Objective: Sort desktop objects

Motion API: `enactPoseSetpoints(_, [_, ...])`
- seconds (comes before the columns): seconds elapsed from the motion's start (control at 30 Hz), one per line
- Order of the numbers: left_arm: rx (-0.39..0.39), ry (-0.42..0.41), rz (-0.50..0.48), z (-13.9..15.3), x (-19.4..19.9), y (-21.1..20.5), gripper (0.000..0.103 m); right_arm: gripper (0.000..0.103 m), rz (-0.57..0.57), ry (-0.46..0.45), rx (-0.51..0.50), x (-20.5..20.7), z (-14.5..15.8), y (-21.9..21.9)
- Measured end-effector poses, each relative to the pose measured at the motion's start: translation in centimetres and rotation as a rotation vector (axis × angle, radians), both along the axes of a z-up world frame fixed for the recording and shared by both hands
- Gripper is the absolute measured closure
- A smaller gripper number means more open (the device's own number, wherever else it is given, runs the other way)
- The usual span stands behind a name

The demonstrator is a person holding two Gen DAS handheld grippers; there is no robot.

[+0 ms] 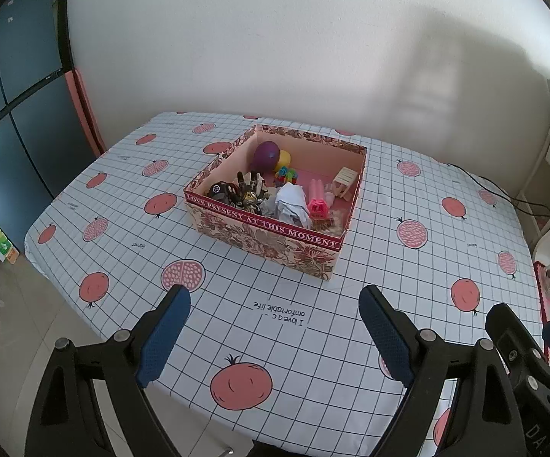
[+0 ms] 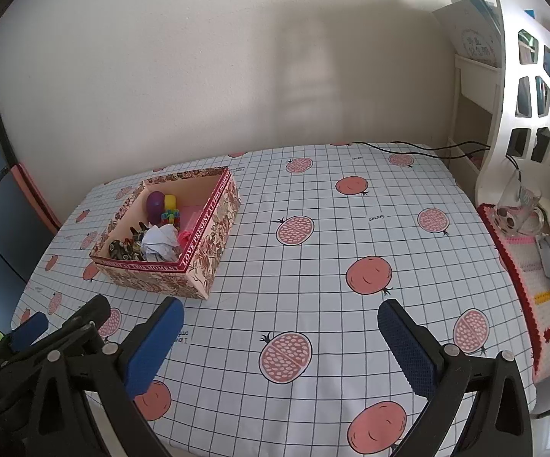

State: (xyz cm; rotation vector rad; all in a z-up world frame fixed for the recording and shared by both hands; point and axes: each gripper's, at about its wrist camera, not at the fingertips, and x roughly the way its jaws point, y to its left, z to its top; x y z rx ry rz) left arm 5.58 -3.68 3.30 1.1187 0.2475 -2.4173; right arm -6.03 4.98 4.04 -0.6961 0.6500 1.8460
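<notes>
1. Holding both tools spread wide and empty: my left gripper [image 1: 275,304] and right gripper [image 2: 280,314] hang over the near edge of the table [image 2: 351,228].
2. Nothing loose lies on the cloth that I can see.
3. Farther off, the box [image 1: 267,236] holds the toys [image 1: 244,190], crumpled paper [image 1: 292,202] and purple egg [image 1: 265,154], so I judge the sorting done or nearly so.

**Both claws wide open, nothing held**

The left claw [image 1: 275,337] hovers with its blue-padded fingers [image 1: 164,337] spread far apart. The right claw [image 2: 280,346] sits just beside it, level with it, fingers [image 2: 408,348] equally splayed and empty.
</notes>
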Motion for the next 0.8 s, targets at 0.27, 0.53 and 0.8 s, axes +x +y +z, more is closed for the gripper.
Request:
enactPoseSetpoints(0.27, [-0.003, -0.001, 0.002, 0.01, -0.04, 0.03, 0.013, 0.0, 0.001, 0.0, 0.0, -0.01, -0.04, -0.05])
enactPoseSetpoints(0.53, [-0.006, -0.003, 0.002, 0.0, -0.03, 0.02, 0.013, 0.0, 0.001, 0.0, 0.0, -0.03, -0.03, -0.05])
enactPoseSetpoints(0.8, [-0.009, -0.003, 0.001, 0.02, -0.08, 0.04, 0.013, 0.0, 0.0, 0.0, -0.001, 0.0, -0.1, -0.02])
